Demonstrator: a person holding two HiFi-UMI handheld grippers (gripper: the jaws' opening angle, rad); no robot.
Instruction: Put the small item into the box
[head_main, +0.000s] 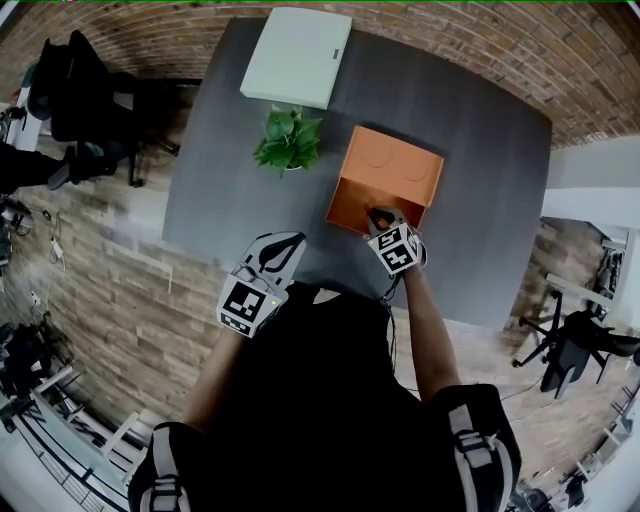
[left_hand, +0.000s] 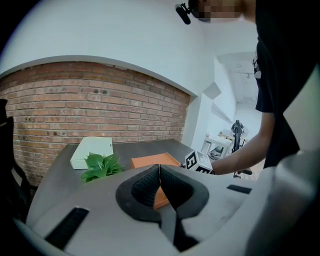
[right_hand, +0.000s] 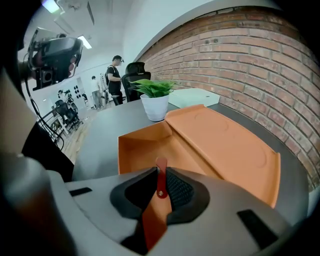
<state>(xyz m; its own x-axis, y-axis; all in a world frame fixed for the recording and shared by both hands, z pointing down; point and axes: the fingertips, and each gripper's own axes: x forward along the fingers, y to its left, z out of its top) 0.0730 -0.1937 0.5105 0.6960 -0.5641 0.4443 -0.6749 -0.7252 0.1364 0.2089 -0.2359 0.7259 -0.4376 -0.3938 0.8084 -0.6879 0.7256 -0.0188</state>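
Observation:
An open orange box (head_main: 367, 204) with its lid (head_main: 395, 162) folded back lies on the dark grey table (head_main: 470, 200). My right gripper (head_main: 379, 217) hangs over the box's near edge, shut on a small flat brown-red leather tab (right_hand: 160, 183) with a rivet; the box's hollow (right_hand: 150, 148) lies just beyond the jaws. My left gripper (head_main: 283, 250) hovers near the table's front edge, left of the box, shut with nothing between its pads (left_hand: 148, 186). In the left gripper view the orange box (left_hand: 153, 161) and the right gripper's marker cube (left_hand: 196, 162) show ahead.
A small potted green plant (head_main: 288, 140) stands left of the box, and a flat white box (head_main: 297, 55) lies at the table's far edge. Brick wall and floor surround the table. Office chairs (head_main: 70, 90) stand to the left and right.

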